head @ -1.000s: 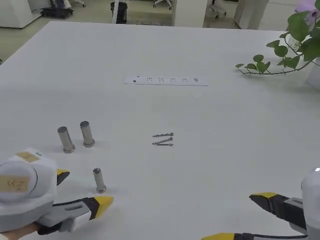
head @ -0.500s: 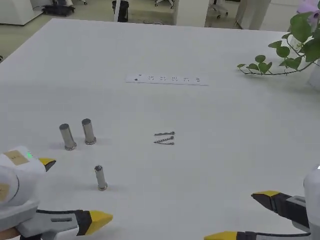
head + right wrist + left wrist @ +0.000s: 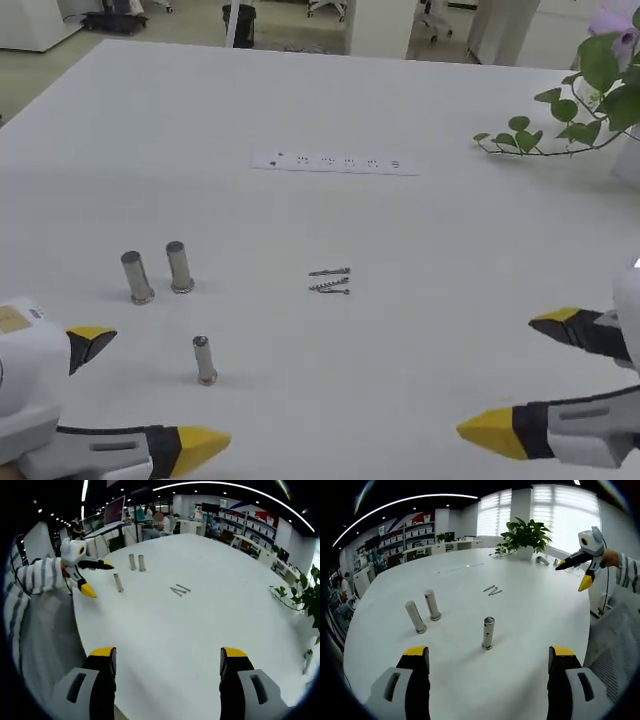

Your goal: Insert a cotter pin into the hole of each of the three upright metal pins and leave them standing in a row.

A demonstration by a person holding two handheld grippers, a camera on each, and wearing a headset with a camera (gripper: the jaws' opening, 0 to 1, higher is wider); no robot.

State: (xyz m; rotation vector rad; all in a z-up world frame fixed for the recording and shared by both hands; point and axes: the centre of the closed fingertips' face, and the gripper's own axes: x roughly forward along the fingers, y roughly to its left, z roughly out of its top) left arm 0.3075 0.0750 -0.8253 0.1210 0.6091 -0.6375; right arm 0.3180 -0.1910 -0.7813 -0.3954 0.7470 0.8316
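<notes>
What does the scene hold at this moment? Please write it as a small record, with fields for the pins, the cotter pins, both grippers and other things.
metal pins: three, all upright on the table; two side by side, lone pin nearer the person
cotter pins: loose cluster at mid-table, none inserted
left gripper: open, empty, beside the lone pin
right gripper: open, empty
other: power strip, plant at far right
</notes>
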